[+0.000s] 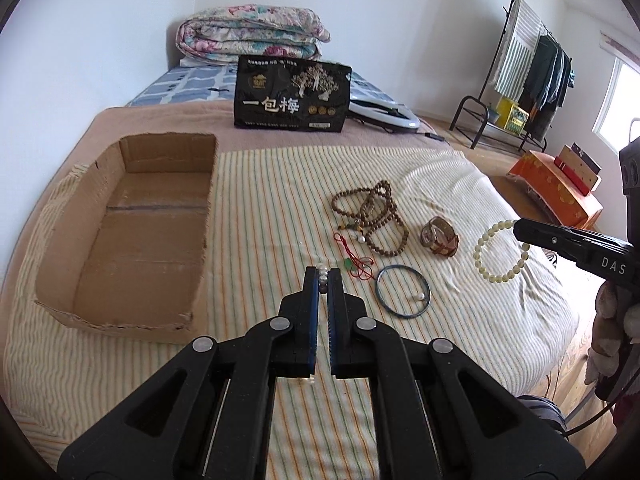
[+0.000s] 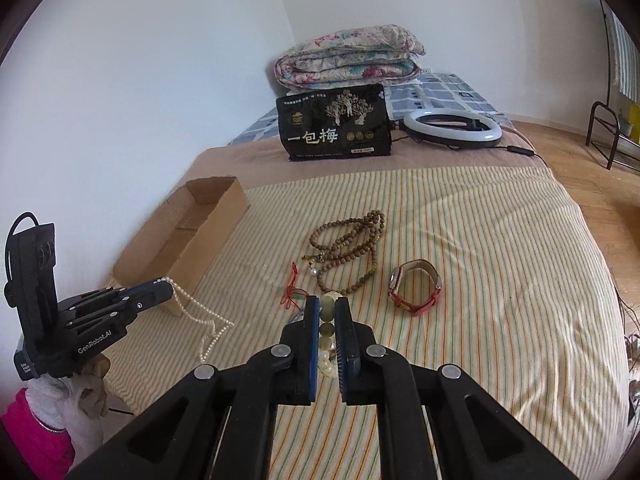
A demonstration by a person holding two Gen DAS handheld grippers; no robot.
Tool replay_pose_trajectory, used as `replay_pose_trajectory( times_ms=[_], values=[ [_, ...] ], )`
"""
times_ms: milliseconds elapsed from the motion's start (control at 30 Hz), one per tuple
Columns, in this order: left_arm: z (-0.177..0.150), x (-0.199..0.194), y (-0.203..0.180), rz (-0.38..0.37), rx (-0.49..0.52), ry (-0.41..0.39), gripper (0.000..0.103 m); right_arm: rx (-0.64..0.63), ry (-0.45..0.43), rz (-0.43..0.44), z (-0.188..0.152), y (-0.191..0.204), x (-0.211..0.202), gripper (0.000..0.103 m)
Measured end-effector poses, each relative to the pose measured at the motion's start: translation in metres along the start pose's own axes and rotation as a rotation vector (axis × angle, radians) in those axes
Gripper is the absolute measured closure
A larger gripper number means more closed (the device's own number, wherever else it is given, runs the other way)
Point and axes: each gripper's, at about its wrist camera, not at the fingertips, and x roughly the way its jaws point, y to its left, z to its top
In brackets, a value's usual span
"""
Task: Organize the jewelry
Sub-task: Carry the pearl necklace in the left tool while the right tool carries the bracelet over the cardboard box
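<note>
My left gripper [image 1: 323, 274] is shut on a white pearl necklace [image 2: 204, 318], which hangs from its tips above the striped blanket. My right gripper [image 2: 328, 306] is shut on a pale green bead bracelet [image 1: 486, 254] and holds it above the blanket. An open cardboard box [image 1: 124, 232] lies at the left, empty. On the blanket lie a brown wooden bead necklace [image 1: 372, 216], a red cord with a green pendant [image 1: 354, 266], a blue bangle [image 1: 402, 290] with a loose pearl inside it, and a brown leather watch [image 1: 438, 236].
A black snack bag [image 1: 292, 98] stands behind the jewelry, with a ring light [image 2: 452, 128] beside it and a folded floral quilt [image 1: 252, 34] further back. A clothes rack [image 1: 532, 72] and orange boxes [image 1: 560, 188] stand on the floor at the right.
</note>
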Motion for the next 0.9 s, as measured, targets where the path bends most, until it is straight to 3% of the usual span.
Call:
replay_pose_trajectory(
  times_ms=[400,900],
  values=[
    [0.016,-0.047,0.035,0.019,-0.025,-0.088,0.102,-0.07,-0.054,0.059,0.022,0.056,-0.01,0.098],
    [0.07,-0.119,0.085,0.066,-0.026,-0.257,0.102,-0.169,-0.072,0.163,0.05,0.127,0.005,0.098]
  ],
)
